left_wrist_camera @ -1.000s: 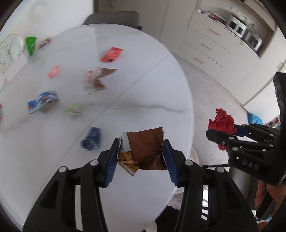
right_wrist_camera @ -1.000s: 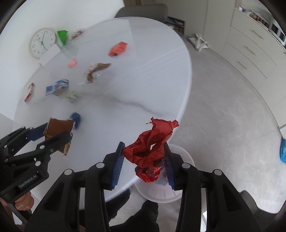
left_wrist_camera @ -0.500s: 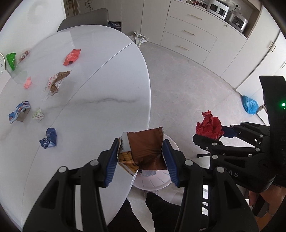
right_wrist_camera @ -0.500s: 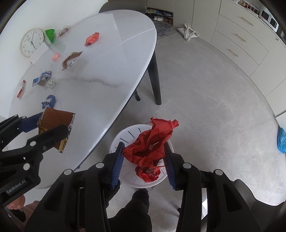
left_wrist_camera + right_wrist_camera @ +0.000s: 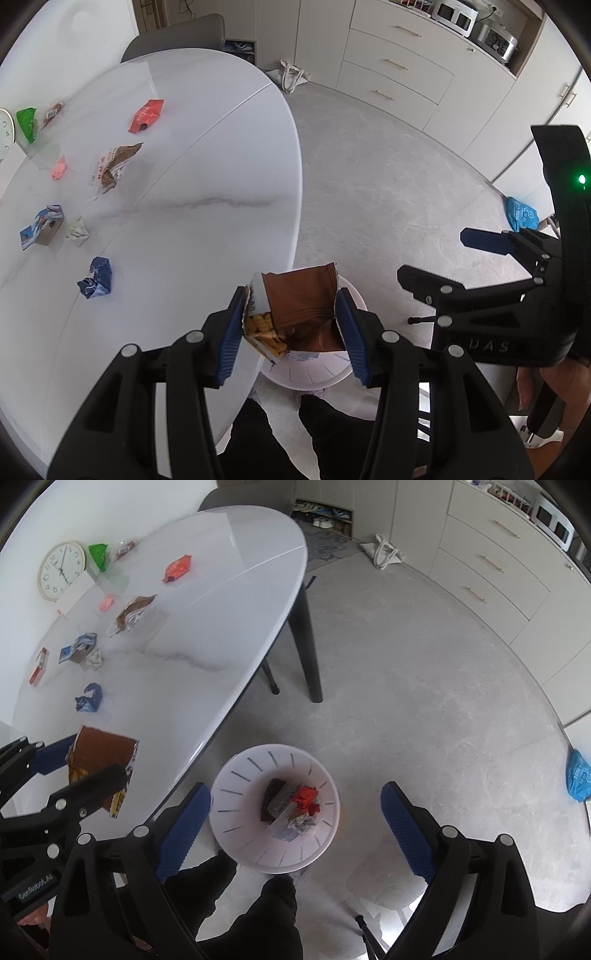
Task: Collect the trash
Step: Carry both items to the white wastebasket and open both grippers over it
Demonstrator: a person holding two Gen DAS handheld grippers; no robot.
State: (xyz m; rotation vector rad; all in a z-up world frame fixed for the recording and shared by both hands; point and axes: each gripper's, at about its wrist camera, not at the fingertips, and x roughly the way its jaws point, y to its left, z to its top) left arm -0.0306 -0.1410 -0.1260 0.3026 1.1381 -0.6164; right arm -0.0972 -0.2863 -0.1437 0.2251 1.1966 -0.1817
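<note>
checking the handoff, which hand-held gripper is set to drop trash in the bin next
Left. The left hand-held gripper grips the brown wrapper above the white bin. The right hand-held gripper has just been opening, nothing between its jaws; the red wrapper lies in the bin.

This is a home, in its kitchen and dining area. A run of pale cabinets with drawers (image 5: 395,77) lines the far wall, and a microwave (image 5: 453,14) and another small appliance (image 5: 496,38) sit in a niche above them. A white oval desk (image 5: 207,177) has a grey chair (image 5: 177,35) at its far end. Shoes (image 5: 325,511) fill a low open shelf, a cloth bag (image 5: 386,554) slumps on the grey floor, and a wall clock (image 5: 61,570) leans by the wall.
</note>
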